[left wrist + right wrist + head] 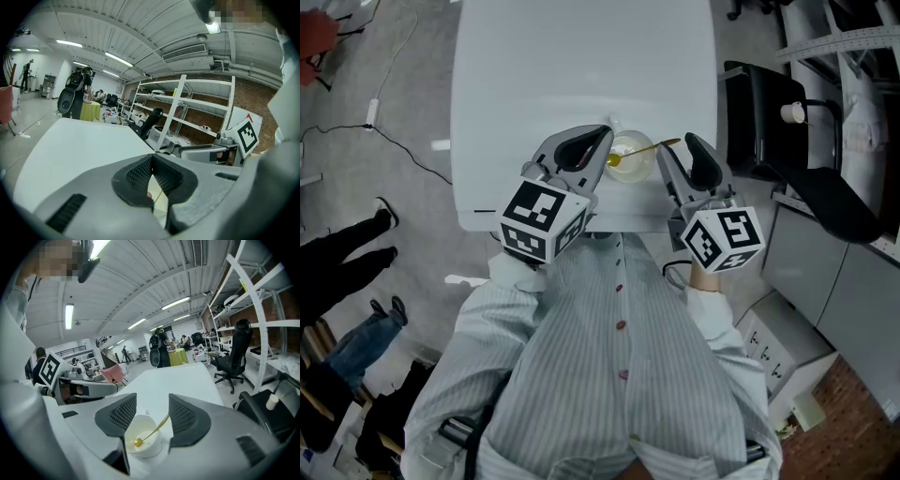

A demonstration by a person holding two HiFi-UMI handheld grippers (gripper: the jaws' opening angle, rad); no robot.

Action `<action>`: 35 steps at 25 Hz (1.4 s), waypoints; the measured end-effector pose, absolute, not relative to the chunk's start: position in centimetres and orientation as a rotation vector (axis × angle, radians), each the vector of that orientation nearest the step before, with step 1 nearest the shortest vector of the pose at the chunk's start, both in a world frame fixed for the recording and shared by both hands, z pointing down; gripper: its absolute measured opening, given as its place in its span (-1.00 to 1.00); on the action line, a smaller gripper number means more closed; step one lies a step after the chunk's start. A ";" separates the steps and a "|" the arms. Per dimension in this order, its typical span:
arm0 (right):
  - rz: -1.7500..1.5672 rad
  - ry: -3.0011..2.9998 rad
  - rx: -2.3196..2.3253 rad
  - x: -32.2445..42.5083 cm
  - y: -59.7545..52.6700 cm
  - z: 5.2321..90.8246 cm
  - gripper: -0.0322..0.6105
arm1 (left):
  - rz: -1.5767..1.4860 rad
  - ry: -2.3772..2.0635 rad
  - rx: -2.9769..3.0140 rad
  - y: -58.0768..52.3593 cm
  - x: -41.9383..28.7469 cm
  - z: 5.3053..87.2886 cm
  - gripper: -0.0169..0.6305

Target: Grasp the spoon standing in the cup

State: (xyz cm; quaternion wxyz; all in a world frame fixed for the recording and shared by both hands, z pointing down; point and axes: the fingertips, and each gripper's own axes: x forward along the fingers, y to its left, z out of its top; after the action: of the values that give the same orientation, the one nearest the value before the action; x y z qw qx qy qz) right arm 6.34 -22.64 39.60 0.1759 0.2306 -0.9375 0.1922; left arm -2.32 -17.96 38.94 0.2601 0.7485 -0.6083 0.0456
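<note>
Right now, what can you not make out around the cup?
Right gripper view: whether the spoon touches the right gripper; the gripper body hides the cup's base.
Left gripper view: shut jaws hide most of the cup.
Head view: left gripper covers the cup's left side.

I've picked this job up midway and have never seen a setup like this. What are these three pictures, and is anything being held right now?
There is no robot arm. A person holds a two-jaw gripper in each hand. The head view comes from a camera on the person's head, looking steeply down. The other two views come from cameras riding on each gripper, looking along its jaws.

On the white table stands a white cup with a gold spoon leaning in it. The right gripper is open. Cup and spoon show between its jaws, and the handle is close to one jaw but not clamped. The left gripper has its jaws together on nothing. Nothing is held yet.
</note>
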 end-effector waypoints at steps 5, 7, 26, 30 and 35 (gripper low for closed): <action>0.563 -2.625 0.654 6.6 -22.8 40.7 -0.28 | 0.126 -1.631 2.015 -18.0 -2.3 40.0 -0.92; 0.569 -2.614 0.651 6.8 -22.8 41.2 -0.28 | 0.126 -1.623 2.012 -18.1 -2.1 40.5 -0.92; 0.658 -2.563 0.626 6.2 -22.2 45.8 -0.28 | 0.125 -1.620 1.942 -17.8 -2.5 44.0 -0.92; 0.651 -2.566 0.602 6.0 -22.1 46.3 -0.28 | 0.125 -1.618 1.937 -18.0 -2.1 44.2 -0.92; 0.647 -2.566 0.582 5.8 -21.6 46.6 -0.28 | 0.132 -1.616 1.934 -17.8 -2.0 44.4 -0.92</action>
State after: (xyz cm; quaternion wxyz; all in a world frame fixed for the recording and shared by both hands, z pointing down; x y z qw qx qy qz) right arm 5.85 -21.63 46.59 0.2145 0.2098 -0.9249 0.2334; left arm -1.97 -17.75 44.41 0.3039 0.7301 -0.6100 0.0499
